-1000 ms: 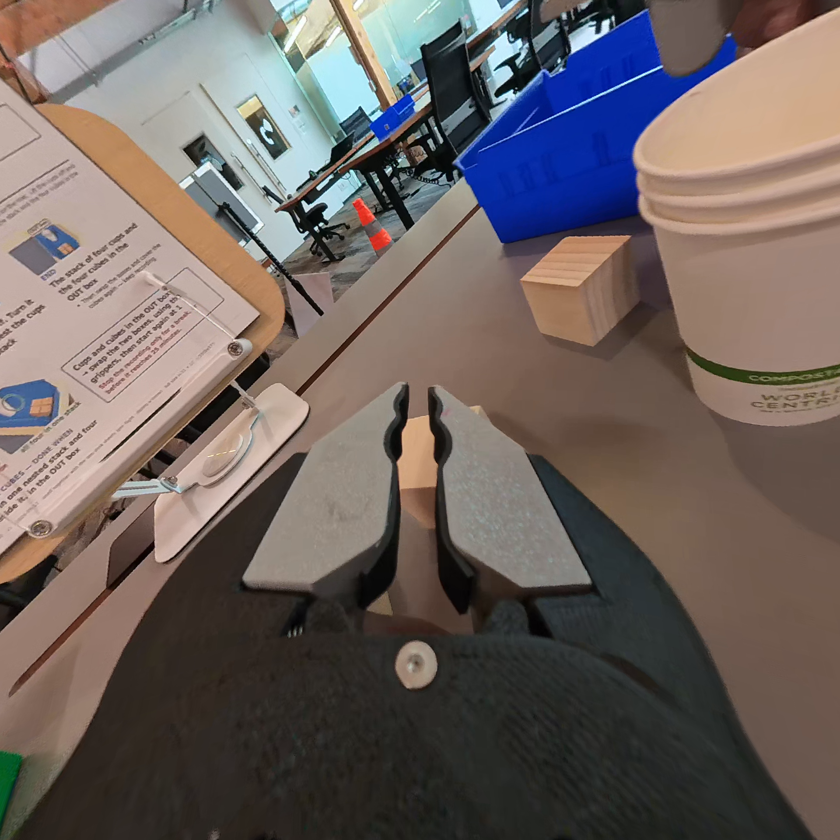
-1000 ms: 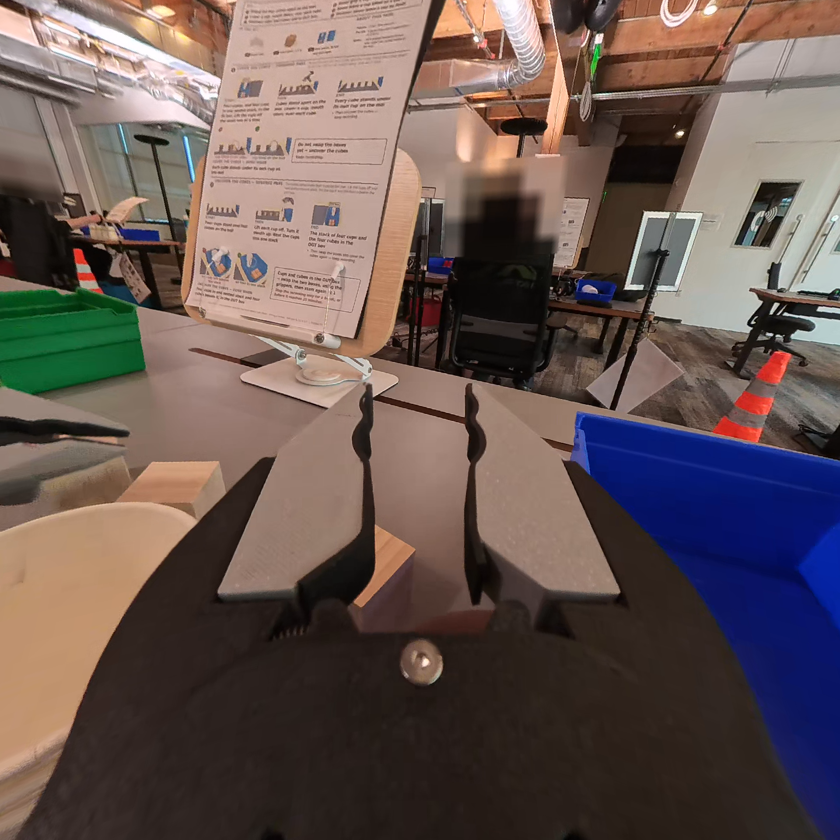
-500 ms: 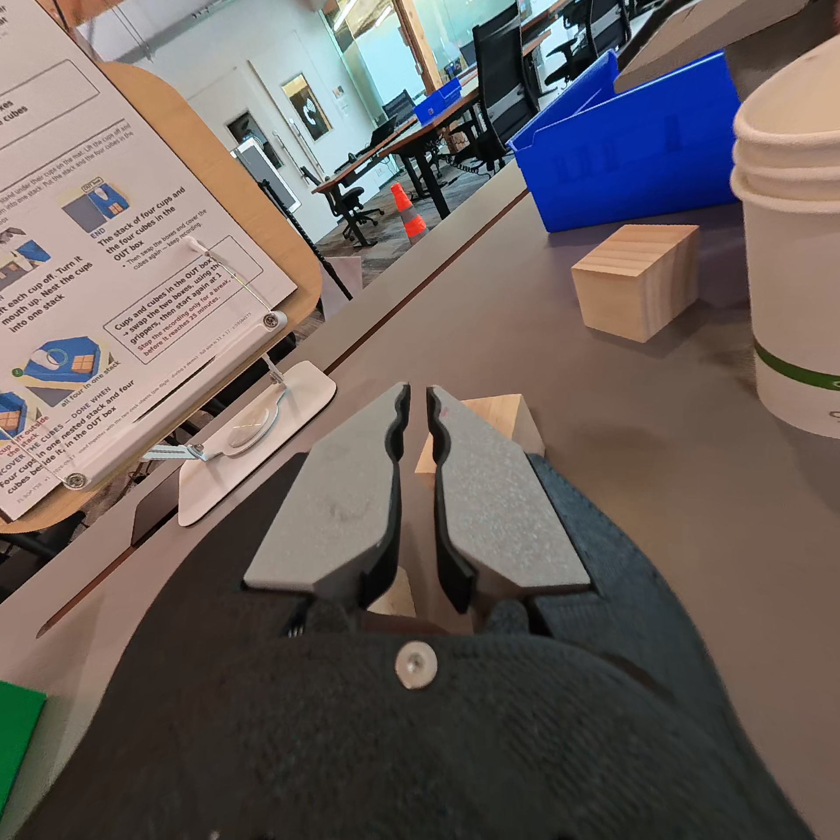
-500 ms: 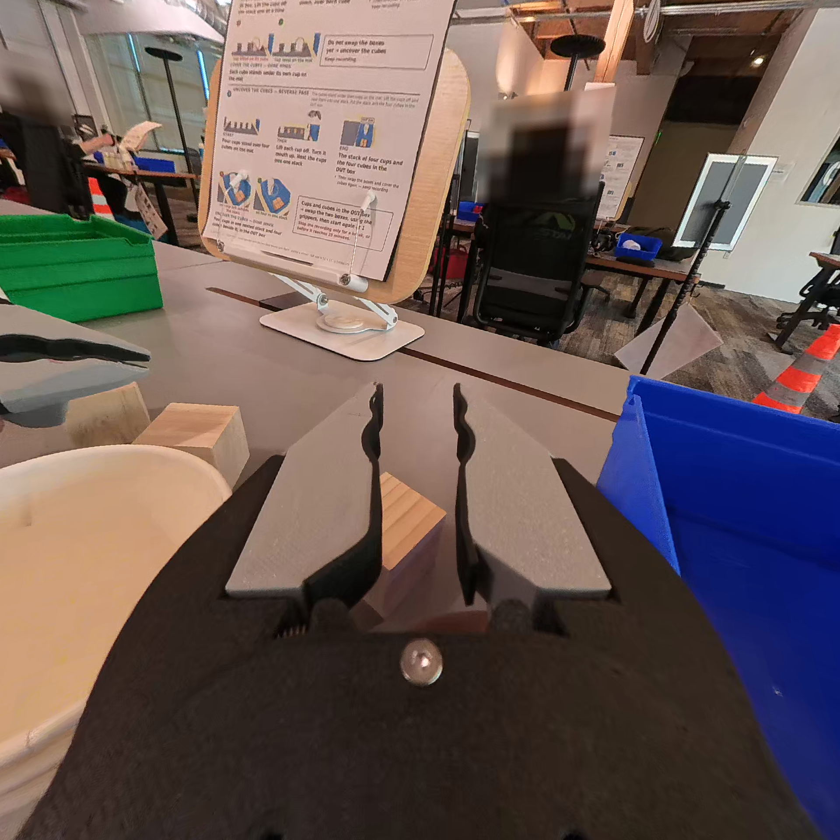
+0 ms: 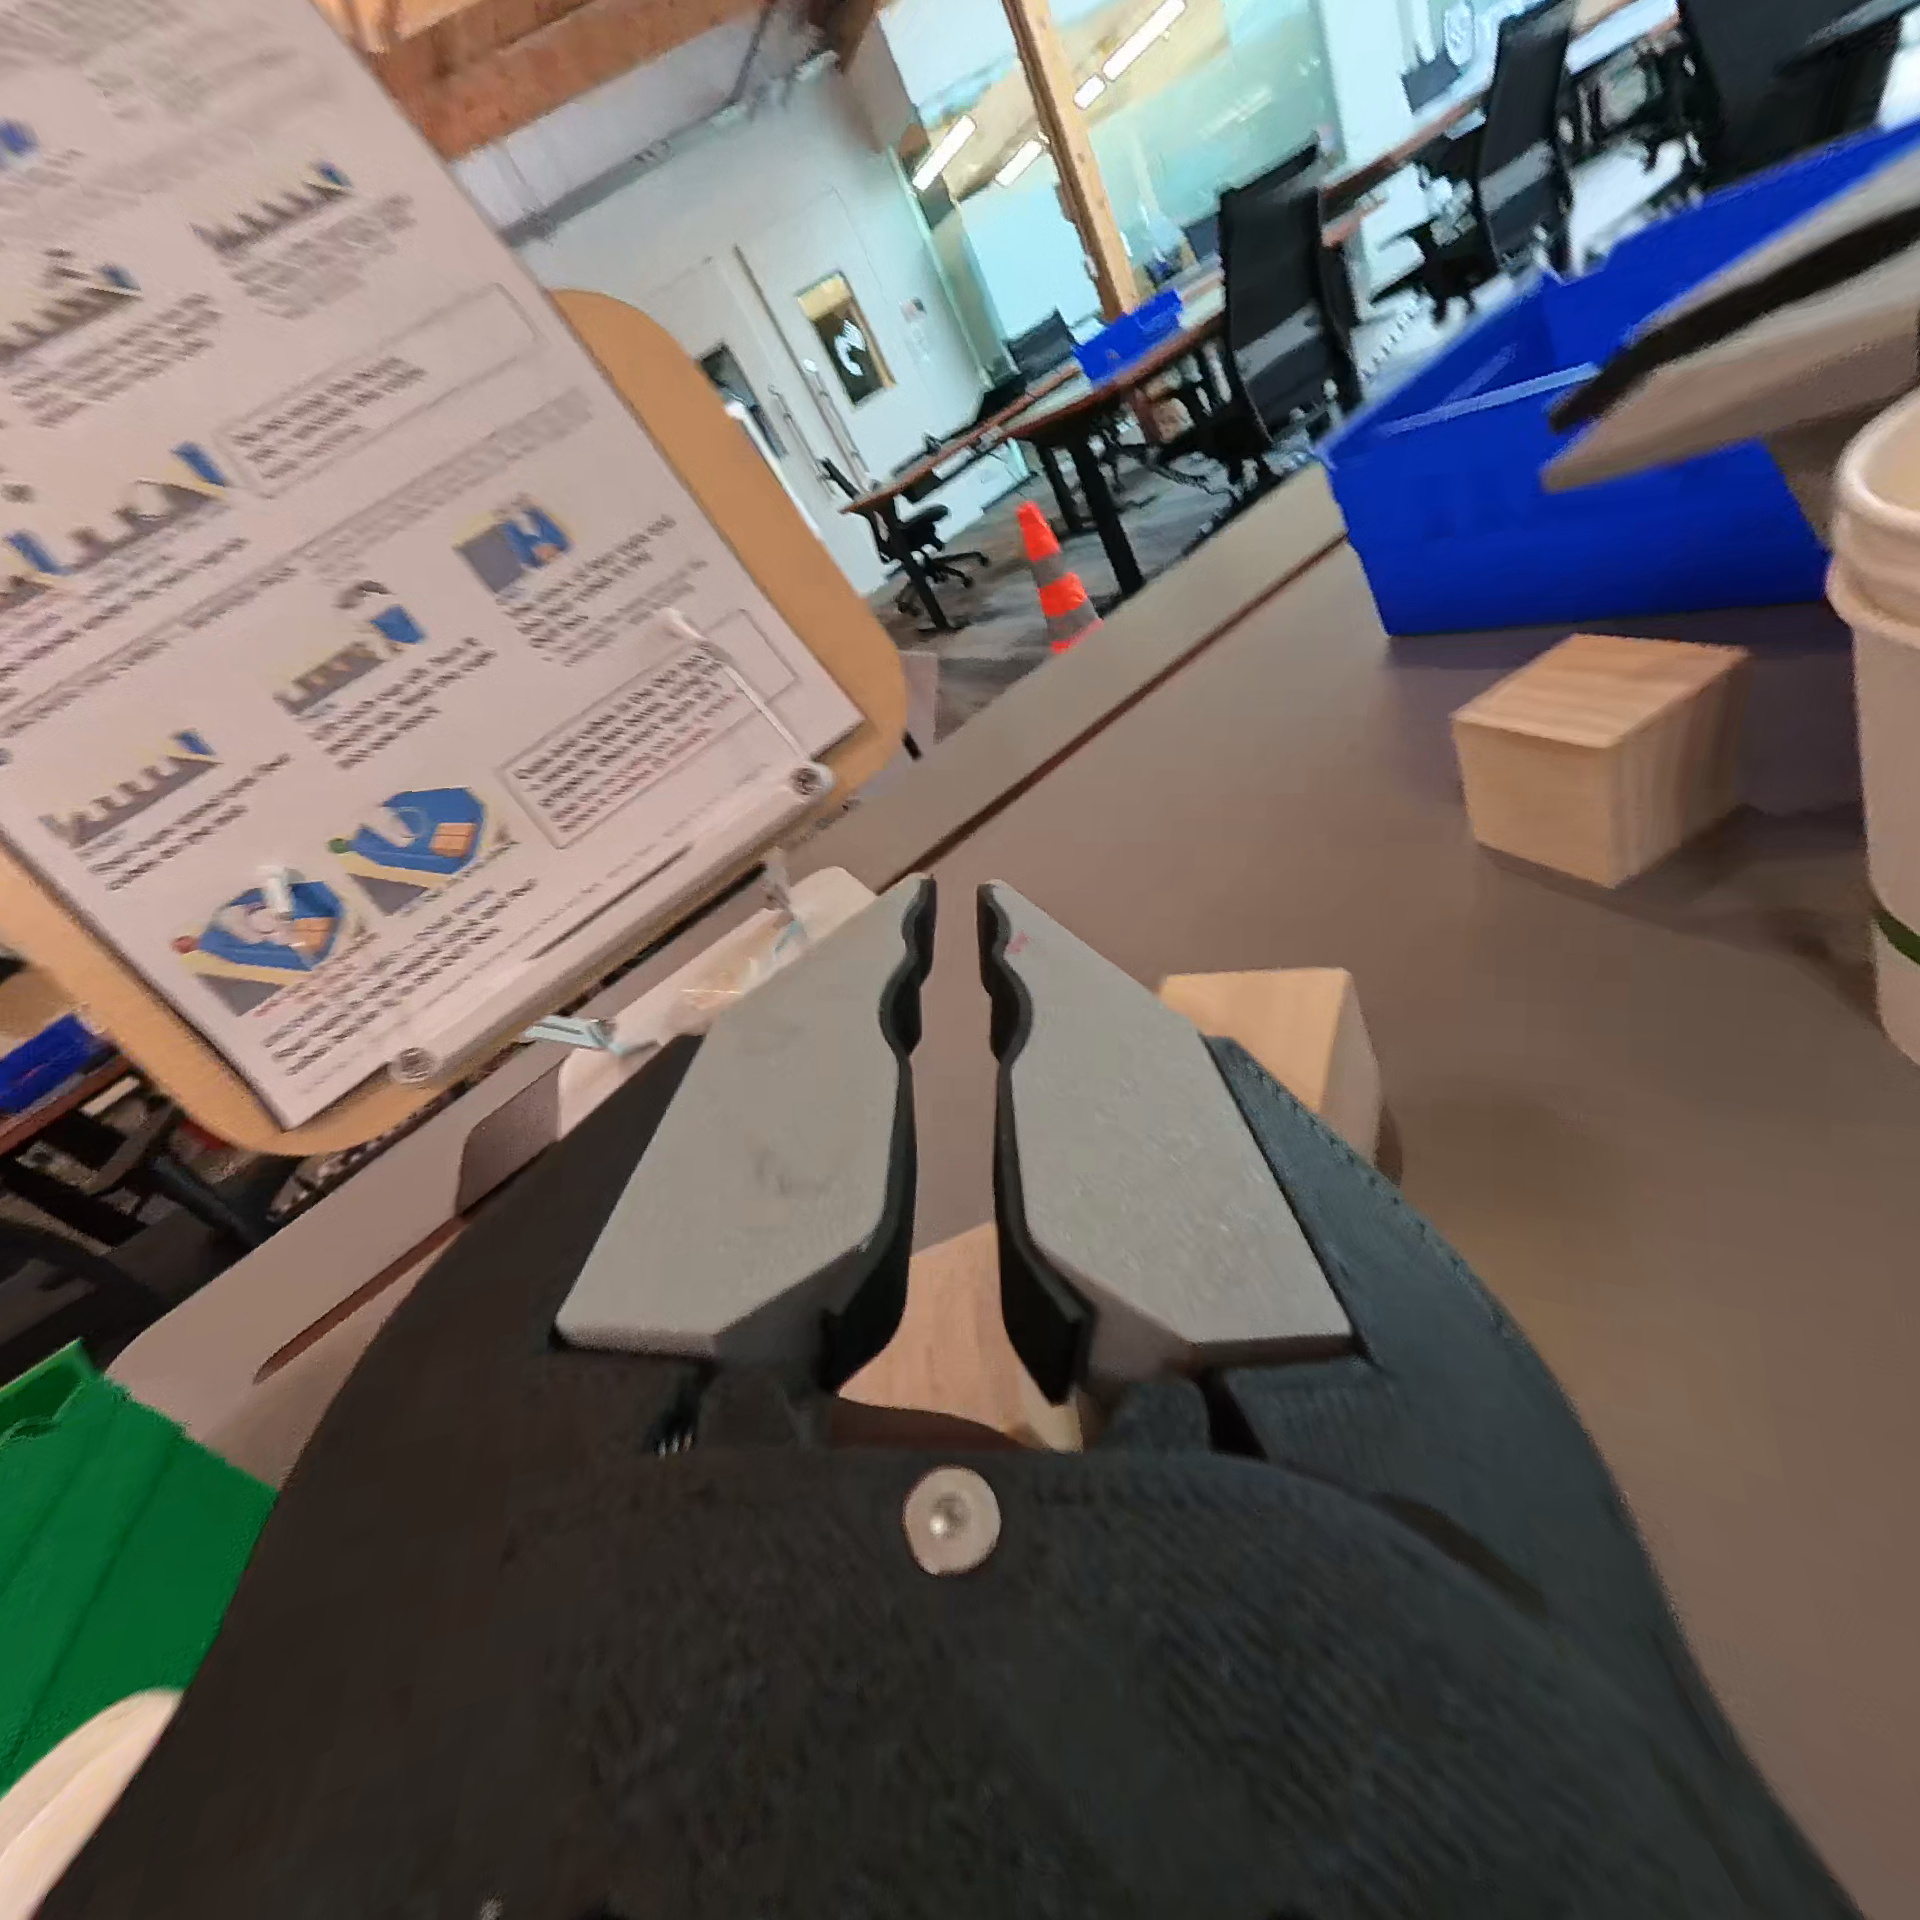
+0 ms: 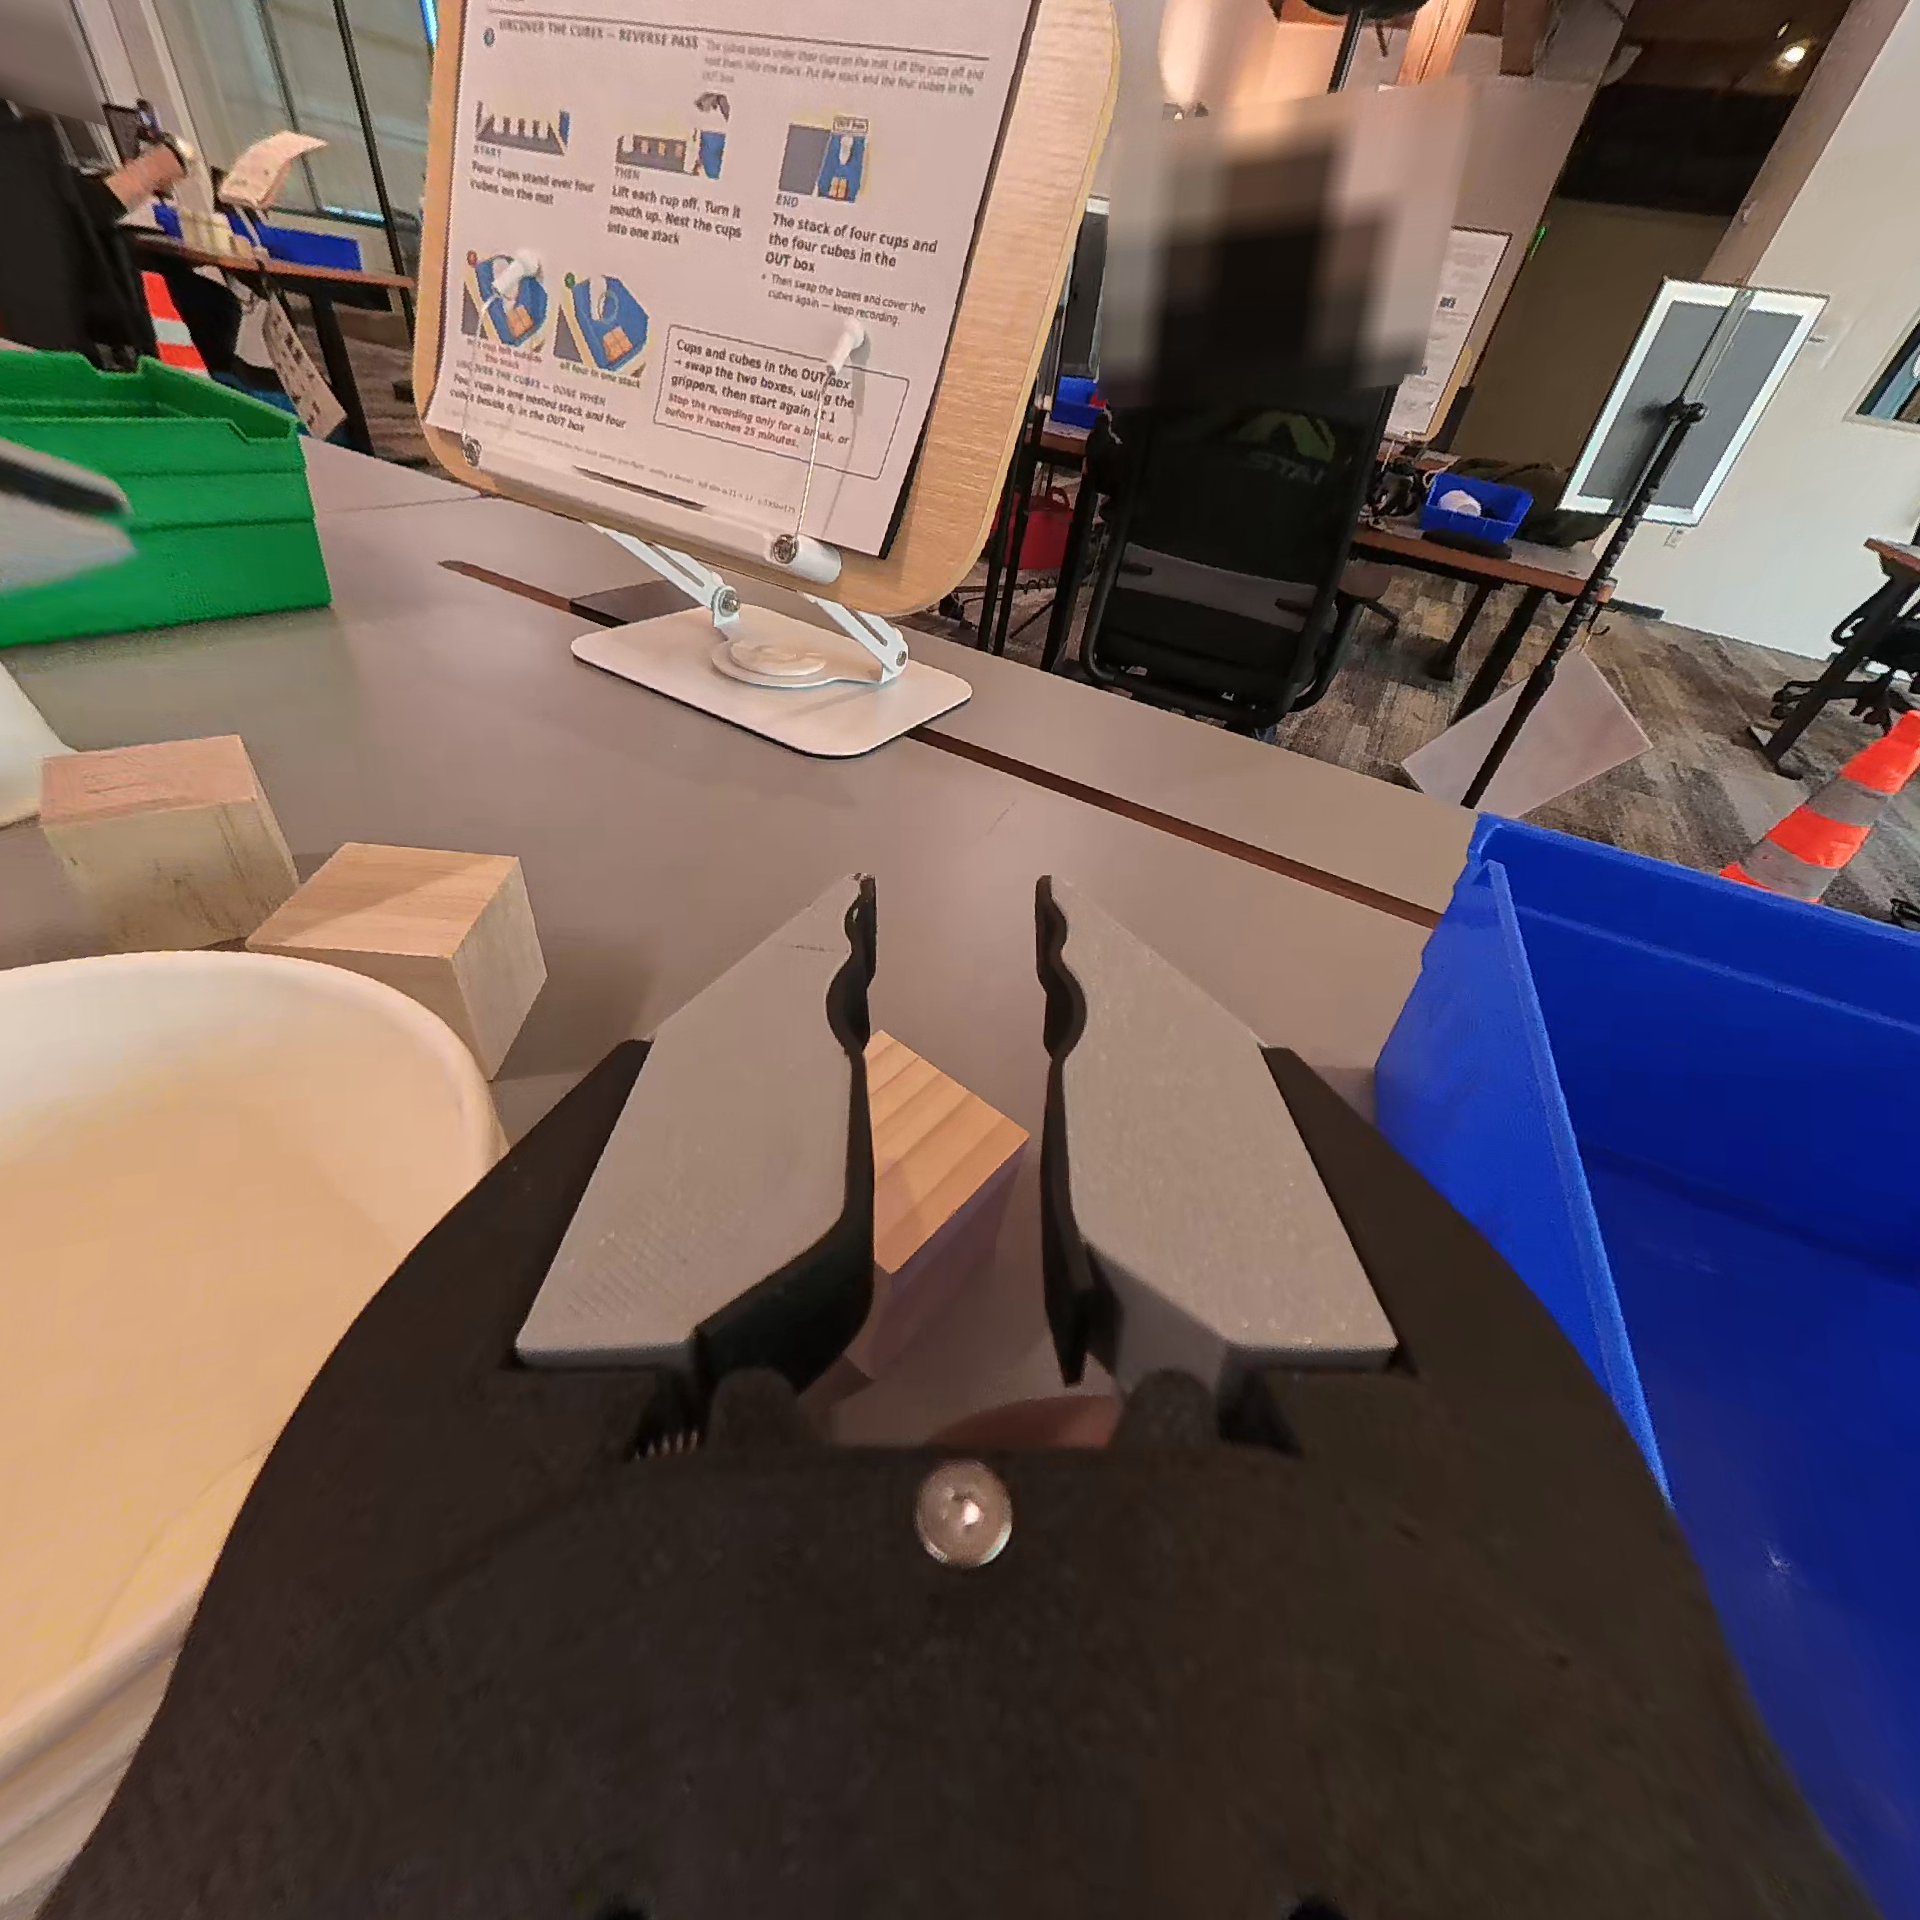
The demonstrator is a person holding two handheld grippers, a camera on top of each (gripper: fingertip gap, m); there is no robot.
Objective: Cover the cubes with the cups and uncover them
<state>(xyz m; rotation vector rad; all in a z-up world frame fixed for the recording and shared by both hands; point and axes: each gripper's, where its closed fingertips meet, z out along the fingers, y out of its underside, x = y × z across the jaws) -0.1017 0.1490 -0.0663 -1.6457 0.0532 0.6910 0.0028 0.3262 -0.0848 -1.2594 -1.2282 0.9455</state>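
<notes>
My left gripper [image 5: 956,904] hovers low over the grey table [image 5: 1351,1299], its fingers almost together with nothing between them. One wooden cube [image 5: 951,1340] shows under its fingers, a second [image 5: 1283,1049] just to their right, a third [image 5: 1590,753] farther right. The stack of white paper cups [image 5: 1886,727] stands at the right edge. My right gripper [image 6: 951,894] is open, up beside the cup stack [image 6: 208,1195]. A wooden cube [image 6: 935,1132] lies on the table below, between its fingers, turned corner-on and not pressed by the pads. Two more cubes [image 6: 416,935] [image 6: 156,831] lie to the left.
A blue bin [image 6: 1662,1091] stands right of my right gripper; it also shows in the left wrist view [image 5: 1538,520]. A green bin [image 6: 156,520] is at the far left. An instruction sheet on a stand [image 6: 769,665] is at the table's back. My left gripper's finger [image 6: 52,520] shows at the left.
My right gripper's fingers narrowed and shifted, so the cube that was under its left finger now shows between them. My left gripper moved left; the cubes slid rightward in its view.
</notes>
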